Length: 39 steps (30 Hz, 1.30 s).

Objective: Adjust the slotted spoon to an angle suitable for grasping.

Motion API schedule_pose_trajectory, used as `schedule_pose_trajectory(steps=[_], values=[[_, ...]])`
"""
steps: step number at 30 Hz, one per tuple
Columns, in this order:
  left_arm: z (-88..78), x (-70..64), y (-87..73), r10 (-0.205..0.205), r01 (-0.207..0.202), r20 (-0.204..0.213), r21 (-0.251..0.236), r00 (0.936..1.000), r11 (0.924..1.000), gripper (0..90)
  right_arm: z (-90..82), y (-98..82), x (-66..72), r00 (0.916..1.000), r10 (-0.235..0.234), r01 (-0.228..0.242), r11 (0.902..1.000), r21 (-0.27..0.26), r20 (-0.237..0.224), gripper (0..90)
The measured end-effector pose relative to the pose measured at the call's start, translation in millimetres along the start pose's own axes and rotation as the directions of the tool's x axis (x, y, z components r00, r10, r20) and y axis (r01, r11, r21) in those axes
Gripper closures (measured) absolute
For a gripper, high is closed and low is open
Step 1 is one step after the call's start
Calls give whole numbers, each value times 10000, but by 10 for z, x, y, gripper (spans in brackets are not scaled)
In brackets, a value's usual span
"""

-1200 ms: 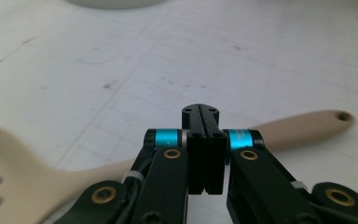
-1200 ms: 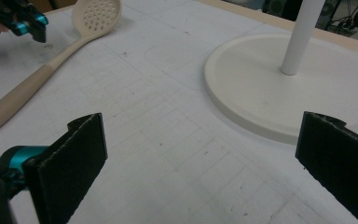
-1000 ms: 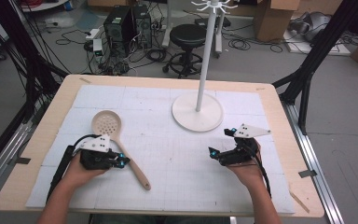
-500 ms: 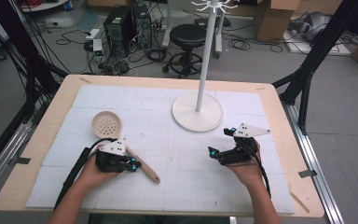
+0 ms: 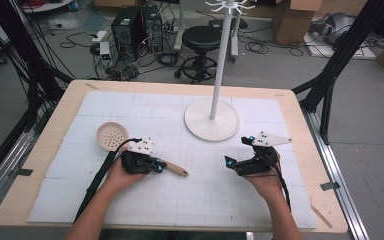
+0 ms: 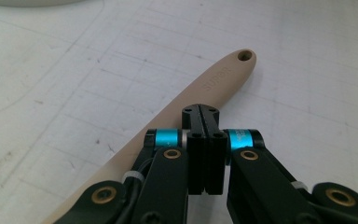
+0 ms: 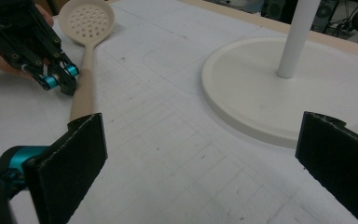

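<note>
Foam matting [image 5: 190, 200] is spread over the wooden table [image 5: 45, 150], presumably so that things laid on it can be pressed and slid without skidding on hard wood. At the far middle of the mat a white stand [image 5: 212, 120] is set on its round base, its thin pole carrying a ring of hooks at the top; a utensil with a hole in its handle could be hung there, which may explain why it is placed within reach.

A beige slotted spoon [image 5: 111, 135] is laid flat on the mat at the left, bowl toward the far left, handle running toward the middle. The hanging hole [image 6: 245, 55] at the handle's end is seen in the left gripper view.

Over the handle's middle the left gripper [image 5: 156, 166] is held low, its jaws pressed fully together. Nothing is clasped between them; the closed tips are judged to rest on or just beside the handle, as if for nudging it.

At the right, the right gripper [image 5: 229, 163] is held well apart from the spoon, jaws spread wide and empty, pointed toward it.
</note>
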<state>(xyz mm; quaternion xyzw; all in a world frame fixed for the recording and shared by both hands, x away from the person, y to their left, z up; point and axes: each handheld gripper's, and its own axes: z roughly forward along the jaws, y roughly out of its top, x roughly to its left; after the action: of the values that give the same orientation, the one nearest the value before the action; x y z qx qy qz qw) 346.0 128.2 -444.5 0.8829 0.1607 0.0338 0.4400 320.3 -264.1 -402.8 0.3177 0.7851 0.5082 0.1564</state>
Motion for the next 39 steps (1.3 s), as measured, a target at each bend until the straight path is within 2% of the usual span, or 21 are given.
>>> schedule_pose_trajectory(steps=[7, 13, 18, 23, 24, 28, 30, 33, 35, 36, 37, 38, 39], values=[[95, 91, 106, -177, 182, -372, 138, 9992, 9997, 896, 8, -1, 10, 10000, -72, 72, 10000, 63, -6, 7], [129, 147, 133, -300, 305, -405, 106, 9987, 9995, 896, -5, -5, -12, 10000, -50, 50, 10000, 4, 65, 7], [123, 154, 140, -165, 171, -401, 136, 9991, 9998, 896, -1, -8, -9, 10000, -15, 14, 10000, 49, 39, 7], [-100, 91, 193, 80, -105, -362, -672, 9993, 9977, 866, -10, -16, -17, 10000, -23, 23, 10000, 48, 64, 7], [-100, 91, 193, 80, -105, -362, -672, 9993, 9977, 861, -13, -17, -17, 10000, -3, 2, 10000, 44, 50, 7], [-286, 42, 183, 136, -164, -218, -1311, 9997, 9912, 823, -19, -18, -14, 10000, 50, -50, 10000, 49, 60, 7], [-417, 2, 145, 178, -220, -257, -1726, 9995, 9848, 799, -12, -20, -14, 10000, -31, 30, 10000, 73, 65, 7], [-501, -5, 125, 85, -141, -312, -1844, 9995, 9827, 765, -4, -23, -9, 9999, -86, 85, 9999, 75, 79, 7], [-645, -4, 73, -41, -46, -371, -2323, 9993, 9726, 708, 5, -31, -3, 10000, -91, 90, 9998, 164, 38, 7], [-645, -4, 73, -41, -46, -371, -2323, 9993, 9726, 682, 5, -31, -3, 10000, -91, 90, 9998, 164, 38, 7], [-694, 5, 52, -159, 48, -421, -2514, 9990, 9679, 682, 8, -34, -1, 10000, -58, 58, 9998, 167, 47, 7], [-790, 26, 10, -384, 235, -462, -2880, 9982, 9573, 646, 10, -36, -6, 9999, -104, 103, 9998, 177, 48, 7], [-790, 26, 10, -384, 235, -462, -2880, 9982, 9573, 627, 10, -36, -6, 9999, -104, 103, 9998, 177, 48, 7]])
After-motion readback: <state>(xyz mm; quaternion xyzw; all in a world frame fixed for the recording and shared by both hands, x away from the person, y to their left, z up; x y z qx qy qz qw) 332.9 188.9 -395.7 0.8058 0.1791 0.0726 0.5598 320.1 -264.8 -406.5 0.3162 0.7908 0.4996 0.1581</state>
